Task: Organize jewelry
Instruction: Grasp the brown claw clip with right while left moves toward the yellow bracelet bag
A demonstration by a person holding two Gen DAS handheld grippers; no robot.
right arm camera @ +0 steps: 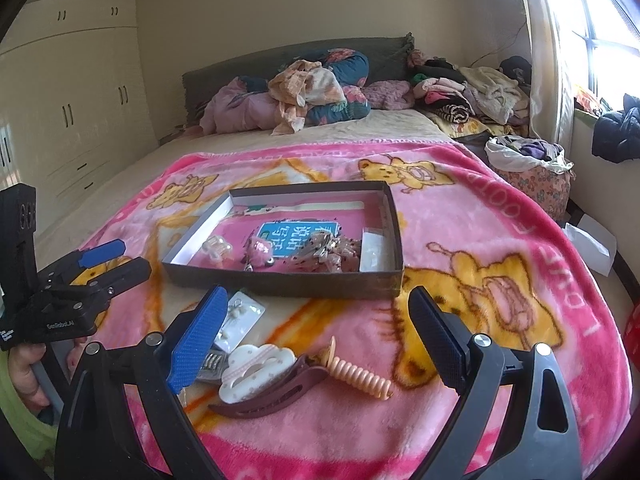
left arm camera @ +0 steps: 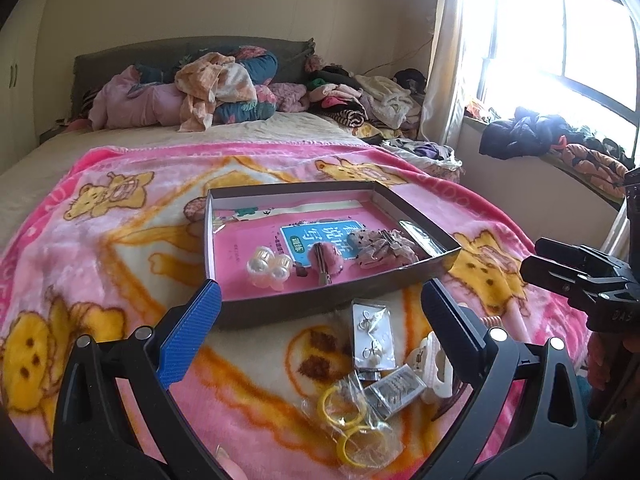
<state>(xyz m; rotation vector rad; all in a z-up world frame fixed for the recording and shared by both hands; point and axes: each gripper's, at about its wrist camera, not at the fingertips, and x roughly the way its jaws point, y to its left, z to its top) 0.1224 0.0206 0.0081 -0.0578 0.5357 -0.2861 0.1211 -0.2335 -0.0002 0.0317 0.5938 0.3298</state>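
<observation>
On the pink blanket just short of the box, loose pieces wait to be sorted, and both tools hang above them with nothing in their grip. Left tool stands wide open, jaws spread either side of the pile; right tool is just as wide and just as empty.

From the left tool's view, the earring card sits dead centre between the jaws, the bag of yellow rings lower down at 6 o'clock, the white cloud clip off at 4 o'clock. From the right tool's view, that cloud clip lies at 7 o'clock with the dark claw clip touching it beneath, and the peach spiral hair tie is at 6 o'clock, lying slantwise.

Best bet, I'd say: take one piece at a time, starting with whatever lies free on top. The spiral looks squashy and easy, so pinch it across its middle. The earring card is flat on soft fleece, so come in at an edge rather than pressing straight down. Inside the box, pearl clip, pink fluffy clip and floral bows already crowd the near side; the far half at 12 o'clock looks roomier.
</observation>
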